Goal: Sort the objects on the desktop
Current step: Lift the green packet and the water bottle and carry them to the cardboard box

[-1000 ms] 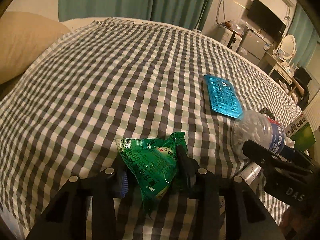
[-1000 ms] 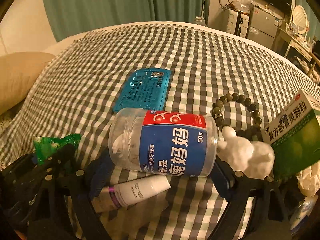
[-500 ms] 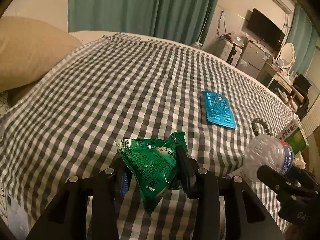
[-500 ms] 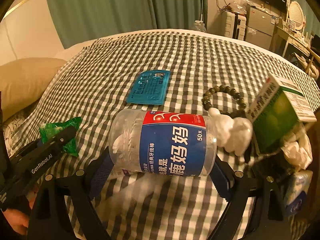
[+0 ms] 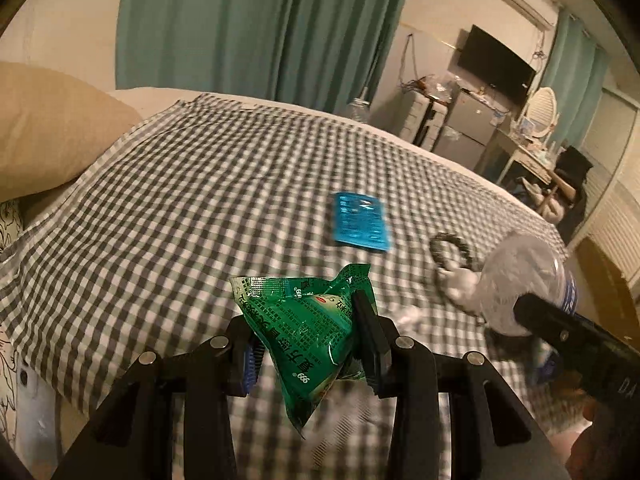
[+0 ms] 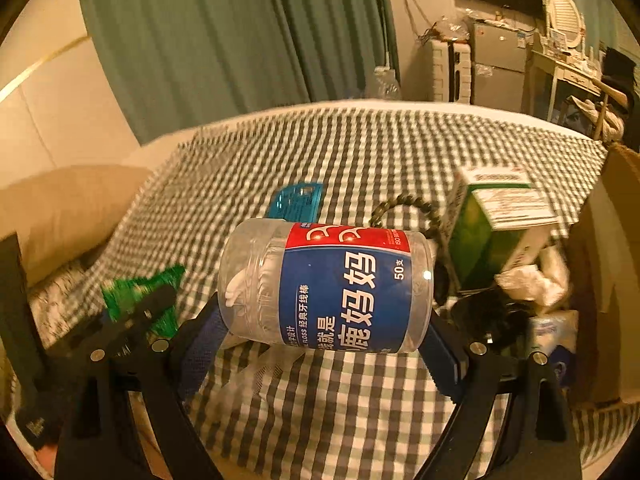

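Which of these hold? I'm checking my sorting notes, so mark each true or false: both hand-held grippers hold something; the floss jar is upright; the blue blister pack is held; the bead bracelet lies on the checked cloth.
1. Both hand-held grippers hold something: true. The left hand-held gripper grips a green sachet; the right hand-held gripper grips a floss pick jar.
2. Jar upright: false, it is held sideways.
3. Blue blister pack held: false, it lies on the checked cloth.
4. Bead bracelet on the cloth: true.
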Action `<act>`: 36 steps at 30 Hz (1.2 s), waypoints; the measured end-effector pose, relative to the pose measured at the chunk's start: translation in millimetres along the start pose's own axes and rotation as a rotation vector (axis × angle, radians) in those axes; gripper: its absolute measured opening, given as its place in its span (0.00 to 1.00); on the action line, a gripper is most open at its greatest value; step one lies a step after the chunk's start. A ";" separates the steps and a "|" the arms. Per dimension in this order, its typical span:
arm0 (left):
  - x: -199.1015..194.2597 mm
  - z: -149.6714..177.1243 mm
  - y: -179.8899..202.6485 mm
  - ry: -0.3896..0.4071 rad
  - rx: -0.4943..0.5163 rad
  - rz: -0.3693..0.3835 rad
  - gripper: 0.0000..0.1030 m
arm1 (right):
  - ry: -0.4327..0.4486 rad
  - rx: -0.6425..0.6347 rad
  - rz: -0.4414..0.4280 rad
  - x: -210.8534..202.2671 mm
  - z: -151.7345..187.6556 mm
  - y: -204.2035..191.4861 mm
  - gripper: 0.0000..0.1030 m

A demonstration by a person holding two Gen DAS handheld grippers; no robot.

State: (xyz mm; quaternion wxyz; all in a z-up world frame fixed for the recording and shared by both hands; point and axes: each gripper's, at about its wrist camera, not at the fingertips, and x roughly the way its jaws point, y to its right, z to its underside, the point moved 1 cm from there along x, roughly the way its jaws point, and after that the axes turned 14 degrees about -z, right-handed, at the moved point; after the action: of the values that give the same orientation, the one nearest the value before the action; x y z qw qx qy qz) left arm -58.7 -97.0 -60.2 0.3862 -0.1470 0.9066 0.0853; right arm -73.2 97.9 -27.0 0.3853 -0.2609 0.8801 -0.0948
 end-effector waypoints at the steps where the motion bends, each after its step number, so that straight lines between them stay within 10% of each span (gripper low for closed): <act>1: -4.0 -0.6 2.1 -0.001 0.001 0.004 0.40 | 0.011 0.006 -0.004 -6.6 -1.0 1.2 0.86; 17: -110.7 -23.6 122.2 0.117 0.146 0.222 0.40 | 0.212 0.044 0.103 -149.6 -12.7 44.0 0.86; 36: -163.4 9.4 338.8 0.117 0.409 0.469 0.40 | 0.315 0.285 0.349 -266.0 -10.8 215.0 0.86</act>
State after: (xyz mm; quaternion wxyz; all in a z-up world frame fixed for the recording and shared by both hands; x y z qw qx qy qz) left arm -57.4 257.5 65.8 0.3248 0.1419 0.9348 -0.0207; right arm -13.2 421.0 68.5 0.2869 -0.0306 0.9386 -0.1894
